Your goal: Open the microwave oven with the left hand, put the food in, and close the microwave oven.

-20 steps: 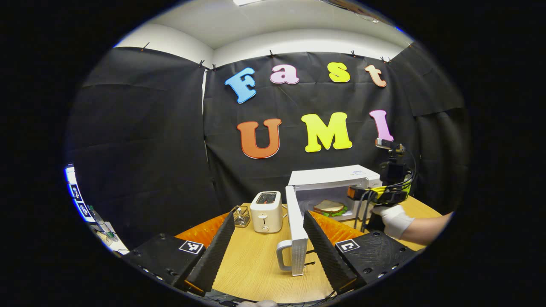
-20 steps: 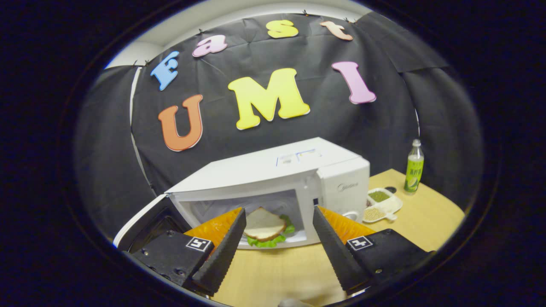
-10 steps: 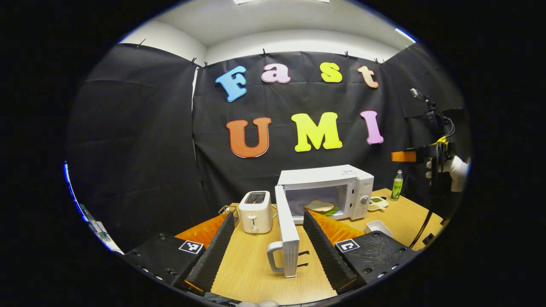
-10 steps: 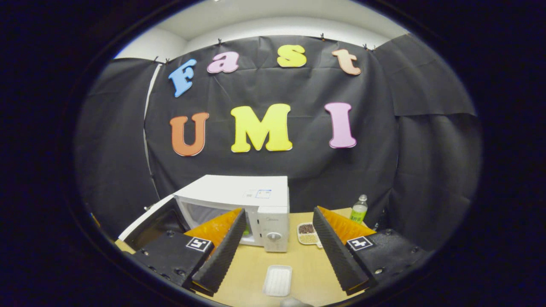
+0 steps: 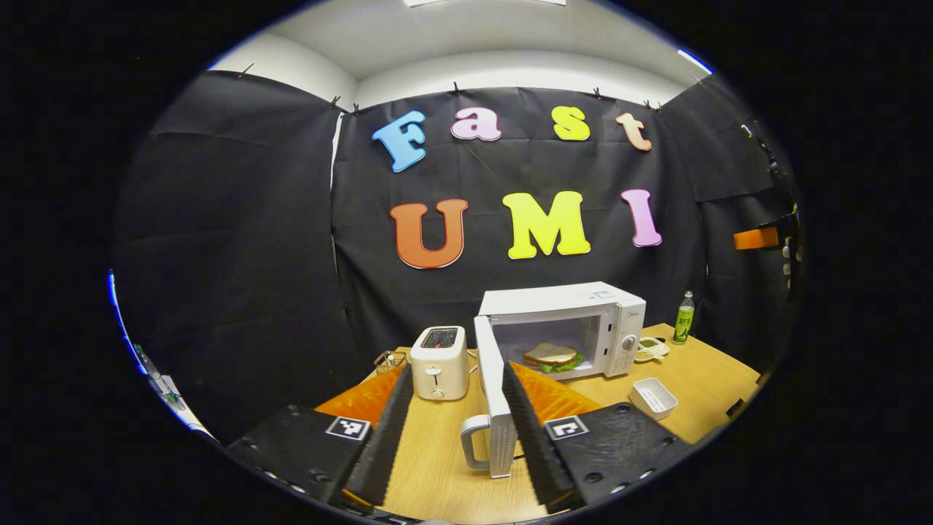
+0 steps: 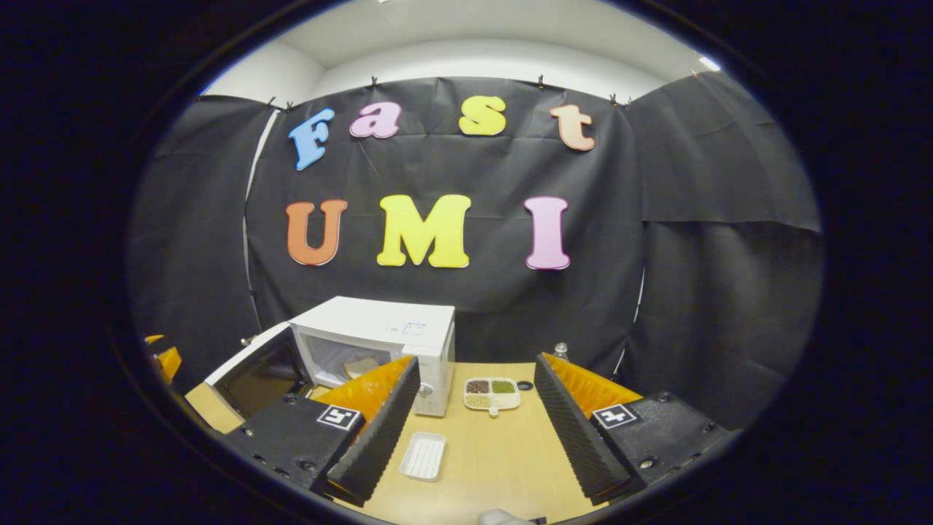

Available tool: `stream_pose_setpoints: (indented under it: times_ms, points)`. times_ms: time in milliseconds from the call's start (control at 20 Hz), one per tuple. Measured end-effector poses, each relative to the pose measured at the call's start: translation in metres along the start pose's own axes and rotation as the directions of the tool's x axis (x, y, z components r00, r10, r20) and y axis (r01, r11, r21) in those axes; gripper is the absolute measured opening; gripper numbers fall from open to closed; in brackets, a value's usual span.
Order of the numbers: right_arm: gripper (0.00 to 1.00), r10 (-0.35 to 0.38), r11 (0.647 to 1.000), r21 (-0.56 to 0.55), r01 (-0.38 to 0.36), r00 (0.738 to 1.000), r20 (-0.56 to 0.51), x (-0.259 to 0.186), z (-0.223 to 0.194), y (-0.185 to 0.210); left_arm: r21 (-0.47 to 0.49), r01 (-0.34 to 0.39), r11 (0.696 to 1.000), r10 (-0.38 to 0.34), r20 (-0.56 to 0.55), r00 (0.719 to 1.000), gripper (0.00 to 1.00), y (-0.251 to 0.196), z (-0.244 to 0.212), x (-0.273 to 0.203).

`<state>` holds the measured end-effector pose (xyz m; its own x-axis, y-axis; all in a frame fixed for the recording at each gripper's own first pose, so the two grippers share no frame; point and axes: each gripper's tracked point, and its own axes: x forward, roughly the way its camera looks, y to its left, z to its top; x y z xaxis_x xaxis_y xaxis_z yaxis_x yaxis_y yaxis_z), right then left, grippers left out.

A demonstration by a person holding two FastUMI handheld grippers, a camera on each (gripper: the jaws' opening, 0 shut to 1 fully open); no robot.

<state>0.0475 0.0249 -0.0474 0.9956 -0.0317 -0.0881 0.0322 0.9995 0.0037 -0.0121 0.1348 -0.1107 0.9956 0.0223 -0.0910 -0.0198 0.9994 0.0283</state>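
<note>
At the bottom of the left gripper view, the left gripper (image 5: 453, 445) hangs released over the wooden table (image 5: 700, 375), its fingers spread to either side of the microwave door (image 5: 495, 394). The door stands swung wide toward the camera, its handle (image 5: 472, 442) in the gap between the two fingers; neither finger can be seen pressing on it. Just behind, at centre frame, a white toaster (image 5: 437, 362) sits left of the door, with a small wire basket (image 5: 391, 359) beside it. The white microwave oven (image 5: 583, 313) stands open at centre right, and the sandwich (image 5: 552, 355) lies inside its cavity. To the right of the oven are a sectioned dish of grains (image 5: 649, 349), a shallow white tray (image 5: 653, 397) nearer the camera, and a green bottle (image 5: 683, 317) against the black cloth wall.

In the right gripper view, the right gripper (image 6: 474, 430) is also released and empty, its fingers wide apart at the lower centre above the table. The white tray (image 6: 423, 456) lies between them, close in. Farther back, the sectioned dish (image 6: 493, 392) sits at centre, and the oven (image 6: 379, 343) stands at left of centre with its door (image 6: 256, 370) open toward the lower left.
</note>
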Motion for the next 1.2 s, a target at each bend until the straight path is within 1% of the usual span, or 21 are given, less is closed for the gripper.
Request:
stream_pose_setpoints:
  times_ms: [50,100,150,200,250,300,350,400,450,550,600,650,800,850,900,950,1000,1050,1100,1150,1200]
  points:
    - [0.92,0.001,1.000,0.009,-0.001,1.000,-0.003,-0.003,0.001,-0.001,-0.007,0.011,1.000,-0.011,-0.008,1.000,0.49,0.000,-0.005,0.002]
    - [1.00,0.000,1.000,0.011,0.000,1.000,-0.003,-0.007,0.003,-0.002,-0.004,-0.006,1.000,0.006,0.001,1.000,0.33,0.007,-0.008,0.006]
    - [1.00,0.003,1.000,0.010,-0.003,1.000,-0.001,-0.007,0.005,-0.003,0.000,-0.024,1.000,0.024,0.002,1.000,0.17,0.016,-0.017,0.010]
    - [1.00,0.003,1.000,0.010,-0.003,1.000,-0.005,-0.010,0.006,-0.003,-0.006,-0.027,1.000,0.027,-0.041,0.999,0.00,0.023,-0.036,0.014]
    - [0.92,0.008,1.000,0.010,-0.008,1.000,-0.006,-0.012,0.008,-0.002,-0.014,-0.011,1.000,0.010,-0.055,0.998,0.00,0.021,-0.048,0.023]
    - [1.00,0.012,1.000,0.012,-0.012,1.000,-0.008,-0.015,0.010,-0.001,-0.007,-0.001,1.000,0.001,-0.051,0.999,0.00,0.020,-0.056,0.024]
    - [0.92,0.014,1.000,0.011,-0.014,1.000,-0.011,-0.016,0.011,-0.001,0.009,-0.004,1.000,0.005,-0.081,0.997,0.00,0.025,-0.069,0.027]
    - [0.92,0.017,1.000,0.010,-0.016,1.000,-0.017,-0.018,0.011,0.000,0.011,-0.005,1.000,0.006,-0.103,0.995,0.00,0.028,-0.082,0.030]
    - [1.00,0.020,1.000,0.008,-0.020,1.000,-0.018,-0.020,0.014,0.001,0.003,-0.003,1.000,0.003,-0.110,0.994,0.00,0.027,-0.092,0.035]
    - [1.00,0.023,1.000,-0.004,-0.023,1.000,-0.022,-0.023,0.017,0.001,-0.011,-0.003,1.000,0.002,-0.128,0.992,0.00,0.027,-0.105,0.046]
    - [0.92,0.023,1.000,-0.005,-0.023,0.999,-0.025,-0.025,0.018,0.001,-0.019,0.004,1.000,-0.007,-0.135,0.991,0.00,0.026,-0.109,0.053]
    - [1.00,0.024,1.000,-0.002,-0.024,0.999,-0.029,-0.027,0.020,0.001,-0.015,0.000,1.000,-0.002,-0.144,0.990,0.00,0.027,-0.115,0.058]
    - [1.00,0.025,1.000,0.013,-0.024,0.999,-0.024,-0.030,0.027,-0.001,-0.012,0.013,1.000,-0.014,-0.133,0.991,0.00,0.025,-0.116,0.068]
    - [0.92,0.027,0.999,0.018,-0.026,0.999,-0.023,-0.031,0.028,0.000,-0.011,0.020,1.000,-0.021,-0.131,0.991,0.00,0.023,-0.117,0.070]
    - [1.00,0.026,0.999,0.020,-0.025,0.999,-0.026,-0.032,0.028,-0.001,-0.007,0.023,1.000,-0.023,-0.131,0.991,0.00,0.020,-0.117,0.072]
    - [0.92,0.029,0.999,0.022,-0.029,0.999,-0.024,-0.034,0.030,0.000,-0.005,0.029,1.000,-0.029,-0.128,0.991,0.00,0.019,-0.118,0.076]
    - [1.00,0.032,0.999,0.024,-0.032,0.999,-0.021,-0.034,0.032,0.000,-0.006,0.038,0.999,-0.039,-0.128,0.991,0.00,0.014,-0.118,0.074]
    - [0.92,0.033,0.999,0.024,-0.033,0.999,-0.019,-0.035,0.033,0.000,-0.004,0.047,0.999,-0.047,-0.130,0.990,0.00,0.010,-0.119,0.074]
    - [0.92,0.040,0.999,0.025,-0.039,0.999,-0.017,-0.034,0.035,0.000,0.002,0.054,0.999,-0.053,-0.135,0.989,0.00,0.005,-0.120,0.074]
    - [1.00,0.043,0.999,0.026,-0.042,0.999,-0.016,-0.036,0.036,0.001,0.007,0.061,0.998,-0.060,-0.130,0.990,0.00,0.000,-0.119,0.072]
    - [0.92,0.048,0.998,0.030,-0.047,0.999,-0.014,-0.035,0.038,0.002,0.010,0.070,0.997,-0.068,-0.133,0.989,0.10,-0.006,-0.118,0.072]
